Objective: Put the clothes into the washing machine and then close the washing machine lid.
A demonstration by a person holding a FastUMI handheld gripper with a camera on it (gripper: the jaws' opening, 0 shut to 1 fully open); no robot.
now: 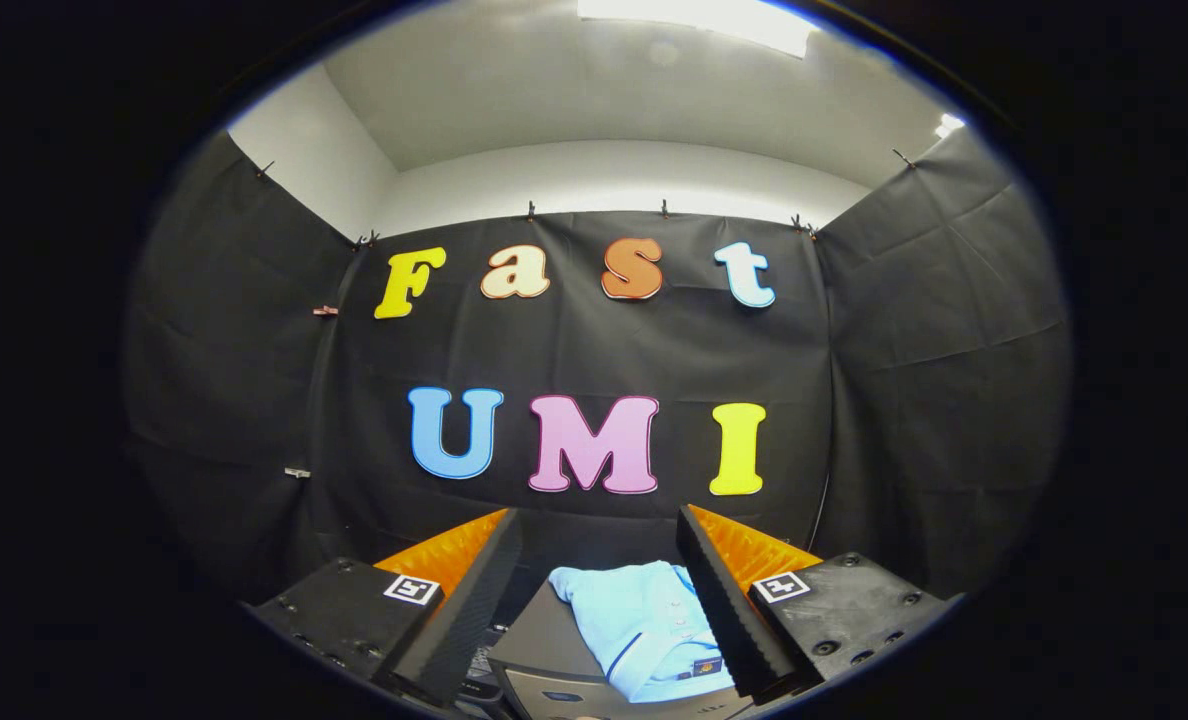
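Note:
A light blue polo shirt (644,625) with a dark trim line lies crumpled on the grey top of the washing machine (544,640), below and between my fingers. My gripper (599,530) hovers above it, open, with a wide gap between its two fingers (474,590) and nothing held. The shirt's right part runs under the right finger (719,590). The machine's lid and opening cannot be made out from here.
The black cloth booth wall (594,350) rises straight ahead and wraps around both sides. A white ceiling with a bright light panel (694,15) is overhead. A dark cable (822,505) hangs down the back wall on the right.

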